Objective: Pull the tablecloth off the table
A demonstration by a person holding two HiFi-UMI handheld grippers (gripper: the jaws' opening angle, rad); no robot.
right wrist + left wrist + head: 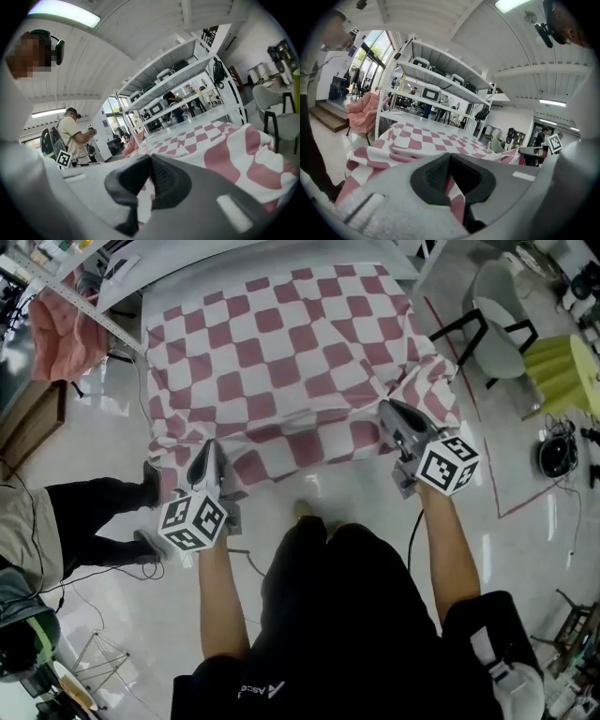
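A red-and-white checked tablecloth covers the white table; its near edge hangs bunched over the front. My left gripper is shut on the cloth's near left edge, and my right gripper is shut on its near right edge. In the left gripper view the tablecloth runs out from between the shut pads of the left gripper. In the right gripper view the tablecloth stretches away from the shut right gripper, pulled up in folds.
A white chair stands at the right beside a yellow-green pleated object. A pink cloth hangs at the left by a shelf rack. A person's legs are at the left; a person stands further off.
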